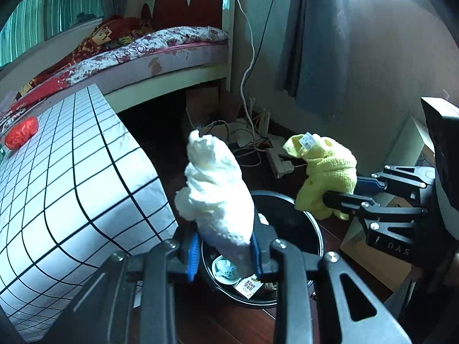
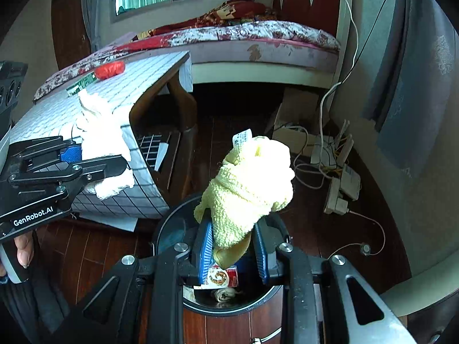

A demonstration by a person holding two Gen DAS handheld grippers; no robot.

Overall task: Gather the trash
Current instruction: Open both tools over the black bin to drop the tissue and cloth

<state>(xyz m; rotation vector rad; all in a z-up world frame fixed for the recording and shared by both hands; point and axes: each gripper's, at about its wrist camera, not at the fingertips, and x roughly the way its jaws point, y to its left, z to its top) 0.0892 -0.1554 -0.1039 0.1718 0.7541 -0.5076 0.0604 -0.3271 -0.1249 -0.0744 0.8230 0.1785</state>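
My left gripper point(image 1: 225, 253) is shut on a crumpled white paper wad point(image 1: 215, 189) and holds it above a black round trash bin point(image 1: 312, 226) on the floor. My right gripper point(image 2: 233, 250) is shut on a yellow cloth point(image 2: 249, 183) with a small tag, held over the same bin point(image 2: 169, 223). The bin holds wrappers and paper scraps. In the left wrist view the right gripper point(image 1: 332, 197) comes in from the right with the yellow cloth point(image 1: 327, 169). In the right wrist view the left gripper point(image 2: 100, 163) comes in from the left with the white wad point(image 2: 100, 134).
A low table with a grid-pattern cloth point(image 1: 71, 172) stands left of the bin, with a red crumpled bag point(image 1: 21, 133) and a green packet point(image 2: 81, 84) on it. A bed point(image 2: 258, 43) lies behind. Cables and a power strip point(image 2: 338, 195) lie on the wooden floor at right.
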